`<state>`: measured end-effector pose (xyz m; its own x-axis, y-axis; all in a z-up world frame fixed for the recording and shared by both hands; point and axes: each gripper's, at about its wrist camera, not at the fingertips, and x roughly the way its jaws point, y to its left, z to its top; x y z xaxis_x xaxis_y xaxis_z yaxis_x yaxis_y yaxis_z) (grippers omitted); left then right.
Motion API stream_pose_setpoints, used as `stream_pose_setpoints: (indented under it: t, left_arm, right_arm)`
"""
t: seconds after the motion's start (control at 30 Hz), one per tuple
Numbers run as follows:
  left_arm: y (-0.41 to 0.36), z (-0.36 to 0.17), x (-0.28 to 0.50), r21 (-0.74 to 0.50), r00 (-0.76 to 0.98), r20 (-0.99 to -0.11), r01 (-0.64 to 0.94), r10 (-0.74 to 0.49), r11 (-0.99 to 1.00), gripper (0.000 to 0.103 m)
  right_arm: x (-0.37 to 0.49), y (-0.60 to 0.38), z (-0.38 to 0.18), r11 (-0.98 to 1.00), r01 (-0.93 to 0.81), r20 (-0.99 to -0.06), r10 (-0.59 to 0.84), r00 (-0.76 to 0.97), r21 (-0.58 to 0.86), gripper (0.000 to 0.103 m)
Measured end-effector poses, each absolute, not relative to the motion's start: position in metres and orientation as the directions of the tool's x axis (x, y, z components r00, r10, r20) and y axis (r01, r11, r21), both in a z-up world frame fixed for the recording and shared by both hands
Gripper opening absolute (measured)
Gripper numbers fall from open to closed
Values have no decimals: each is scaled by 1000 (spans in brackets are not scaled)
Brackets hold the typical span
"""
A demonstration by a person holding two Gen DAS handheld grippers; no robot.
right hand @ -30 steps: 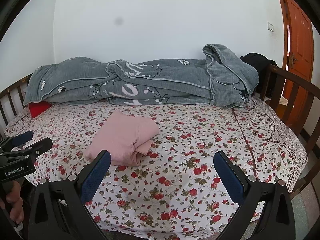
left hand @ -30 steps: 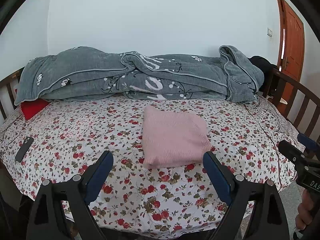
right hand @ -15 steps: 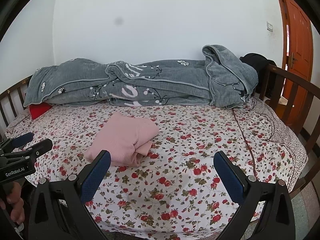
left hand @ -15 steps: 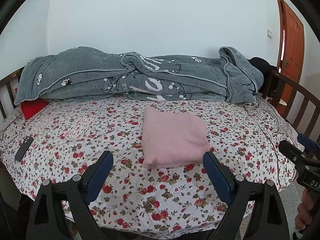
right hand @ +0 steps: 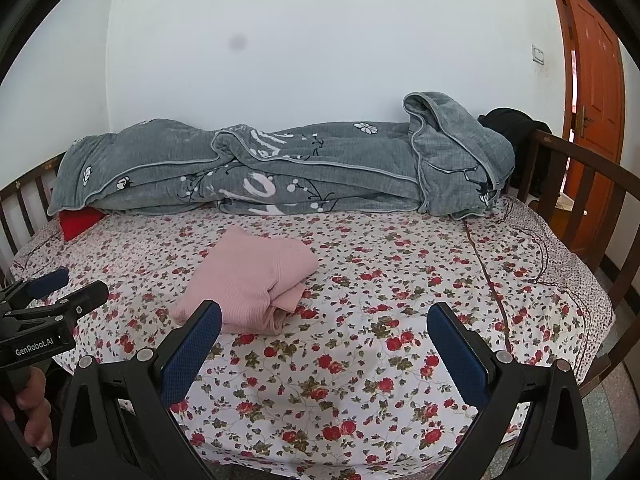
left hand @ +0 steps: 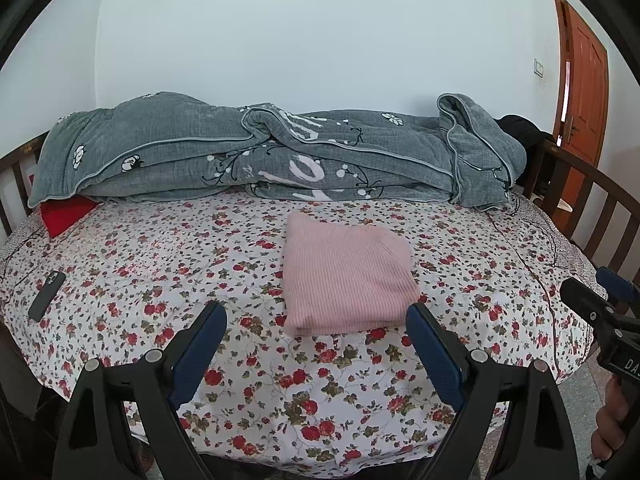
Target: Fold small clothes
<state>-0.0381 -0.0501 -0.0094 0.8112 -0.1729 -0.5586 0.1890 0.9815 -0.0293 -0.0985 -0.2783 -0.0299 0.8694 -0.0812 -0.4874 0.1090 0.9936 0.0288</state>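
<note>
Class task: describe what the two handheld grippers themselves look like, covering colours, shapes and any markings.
Both the left gripper and the right gripper have black angular frames with silver bolts and two fingers faced with textured blue pads. White lettering on the left one's body reads "GenRobot.AI". Bare hands grip the handles.

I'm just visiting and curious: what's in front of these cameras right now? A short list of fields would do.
Garment: pink sweater, folded, lying flat
Surface: bed with floral sheet
Behind it: grey quilt bunched along the wall
Left gripper: open, holding nothing
Right gripper: open, holding nothing
Also there: phone, red pillow
</note>
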Motion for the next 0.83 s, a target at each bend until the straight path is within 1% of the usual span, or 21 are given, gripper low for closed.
stream_pose_setpoints:
  t: [0.83]
  left_arm:
    - [-50,-8,-39,-33,811,-559,185,-172,982,91]
  right_arm:
    - [-99,-276,-32,993,111,-488,-76,869,44,101]
